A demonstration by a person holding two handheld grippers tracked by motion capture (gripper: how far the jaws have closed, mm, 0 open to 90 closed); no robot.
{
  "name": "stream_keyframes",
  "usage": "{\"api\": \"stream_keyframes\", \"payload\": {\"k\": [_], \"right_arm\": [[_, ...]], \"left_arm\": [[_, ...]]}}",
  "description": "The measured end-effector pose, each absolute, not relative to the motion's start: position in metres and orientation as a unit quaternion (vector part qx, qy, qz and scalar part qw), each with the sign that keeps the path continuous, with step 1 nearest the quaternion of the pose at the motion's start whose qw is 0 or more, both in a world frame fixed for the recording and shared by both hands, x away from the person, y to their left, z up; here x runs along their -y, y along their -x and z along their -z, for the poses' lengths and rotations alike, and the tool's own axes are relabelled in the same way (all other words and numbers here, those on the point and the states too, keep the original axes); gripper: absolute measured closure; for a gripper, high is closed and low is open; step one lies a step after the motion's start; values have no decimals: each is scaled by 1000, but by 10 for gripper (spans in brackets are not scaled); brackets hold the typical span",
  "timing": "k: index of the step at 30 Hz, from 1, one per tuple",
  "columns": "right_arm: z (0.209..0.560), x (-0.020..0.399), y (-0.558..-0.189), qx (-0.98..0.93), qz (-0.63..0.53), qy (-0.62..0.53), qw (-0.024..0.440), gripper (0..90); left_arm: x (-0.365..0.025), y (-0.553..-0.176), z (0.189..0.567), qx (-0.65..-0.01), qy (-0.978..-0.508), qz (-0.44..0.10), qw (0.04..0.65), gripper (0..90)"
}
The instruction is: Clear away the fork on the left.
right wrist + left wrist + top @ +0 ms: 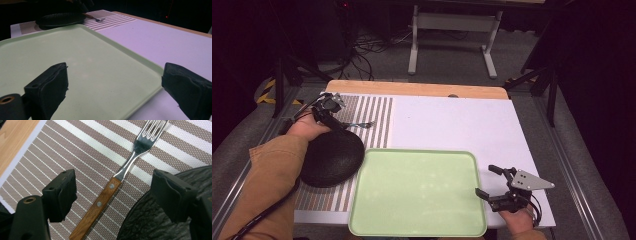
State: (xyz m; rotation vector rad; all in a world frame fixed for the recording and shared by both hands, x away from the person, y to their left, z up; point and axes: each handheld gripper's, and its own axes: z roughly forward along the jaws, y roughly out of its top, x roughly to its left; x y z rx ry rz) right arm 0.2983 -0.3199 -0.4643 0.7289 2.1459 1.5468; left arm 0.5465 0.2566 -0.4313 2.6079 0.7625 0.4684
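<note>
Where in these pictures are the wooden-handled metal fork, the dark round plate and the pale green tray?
wooden-handled metal fork (103,198): left gripper view, on the wooden handle between its rivets.
dark round plate (332,160): high view, on the plate's top surface.
pale green rectangular tray (417,192): high view, on its bare flat middle.

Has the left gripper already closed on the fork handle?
No: in the left gripper view the left gripper stands open, its jaws well apart on either side of the fork, which lies on the striped mat.
</note>
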Motion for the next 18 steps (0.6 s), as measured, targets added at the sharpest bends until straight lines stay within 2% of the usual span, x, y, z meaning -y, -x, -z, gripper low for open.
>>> {"api": "stream_keyframes", "payload": {"k": [7, 18], "right_arm": [[465, 321, -298, -766, -554, -261, 195, 73], [467, 324, -296, -763, -557, -267, 192, 72]], "left_arm": [[-261, -553, 438, -294, -918, -174, 200, 250], [-262, -566, 443, -312, -920, -138, 191, 280]]}}
